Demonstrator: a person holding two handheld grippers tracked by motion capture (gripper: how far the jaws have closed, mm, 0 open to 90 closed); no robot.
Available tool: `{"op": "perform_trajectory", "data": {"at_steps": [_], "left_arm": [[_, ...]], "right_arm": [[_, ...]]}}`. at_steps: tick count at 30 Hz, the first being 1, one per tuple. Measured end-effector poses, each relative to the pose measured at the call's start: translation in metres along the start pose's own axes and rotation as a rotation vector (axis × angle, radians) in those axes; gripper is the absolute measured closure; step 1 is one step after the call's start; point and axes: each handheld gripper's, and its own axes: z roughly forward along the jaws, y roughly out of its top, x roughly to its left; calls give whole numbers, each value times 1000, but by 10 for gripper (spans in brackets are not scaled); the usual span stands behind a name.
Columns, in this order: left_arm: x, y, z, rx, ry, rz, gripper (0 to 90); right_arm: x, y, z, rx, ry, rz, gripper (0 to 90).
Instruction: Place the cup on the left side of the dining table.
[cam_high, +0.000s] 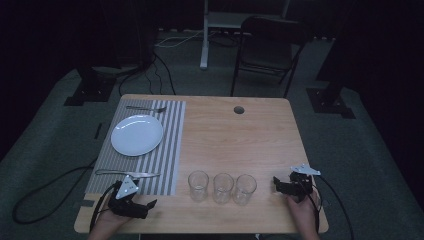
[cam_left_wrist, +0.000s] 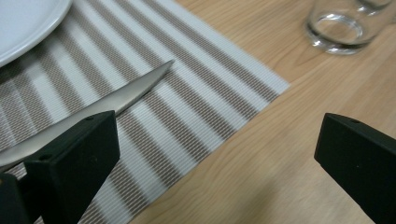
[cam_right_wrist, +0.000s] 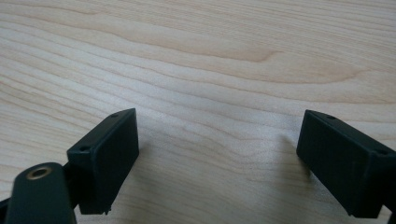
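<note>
One wooden table (cam_high: 260, 135) carries one striped placemat (cam_high: 165, 150), one white plate (cam_high: 136, 135), one fork (cam_high: 145, 108) and one knife (cam_high: 127, 174). Three clear drinking glasses stand in a row along the near edge: the left glass (cam_high: 198, 185), the middle glass (cam_high: 223, 188) and the right glass (cam_high: 245, 189). Two hand-held grippers are present, the left gripper (cam_high: 148, 205) and the right gripper (cam_high: 276, 182), and one dark chair (cam_high: 267, 47) stands beyond the table.

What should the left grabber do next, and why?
Probably ease the left gripper forward and right toward the nearest glass. Its jaws are open and empty over bare table, and three glasses stand in a row outside the striped placemat.
</note>
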Motion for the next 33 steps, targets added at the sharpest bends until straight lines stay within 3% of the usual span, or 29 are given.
{"op": "perform_trajectory", "data": {"at_steps": [13, 17, 25, 33], "left_arm": [[-28, 23, 18, -18, -79, 81, 6], [-36, 32, 27, -29, -120, 93, 6], [-48, 43, 42, -45, -161, 105, 6], [-59, 55, 55, -68, -179, 123, 6]], "right_arm": [[0, 0, 0, 1, 0, 1, 125], [0, 0, 0, 0, 0, 0, 125], [0, 0, 0, 0, 0, 0, 125], [0, 0, 0, 0, 0, 0, 125]]}}
